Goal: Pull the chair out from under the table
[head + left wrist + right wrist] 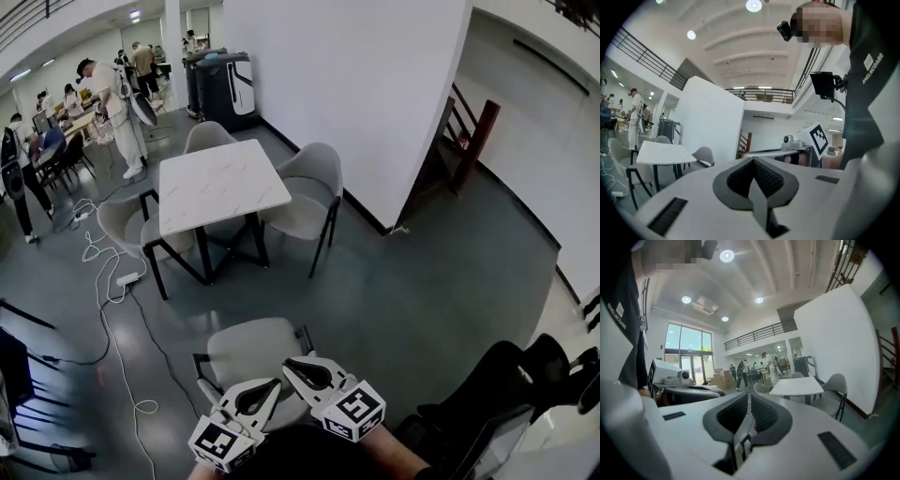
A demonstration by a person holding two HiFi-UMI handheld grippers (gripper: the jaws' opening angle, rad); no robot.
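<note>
Head view shows the grey padded chair (pixel 255 352), rounded with thin black legs, well apart from the far square marble-look table (pixel 220 183), the left gripper (pixel 274 384) with ribbed jaws pressed together, the right gripper (pixel 289 364) all but together, both empty.

No word, number or brand can be read with certainty. The person's dark shirt (pixel 874 70) carries a small white square logo above a slanted line of white capital lettering. It shows on the sleeve in the left gripper view and again at the left edge of the right gripper view (pixel 618 310), but in both it is too small and warped to spell out. The marker cube (pixel 223 441) of the left gripper (pixel 274 384) and that of the right gripper (pixel 291 364) bear only black-and-white square code patterns, without letters or digits.
</note>
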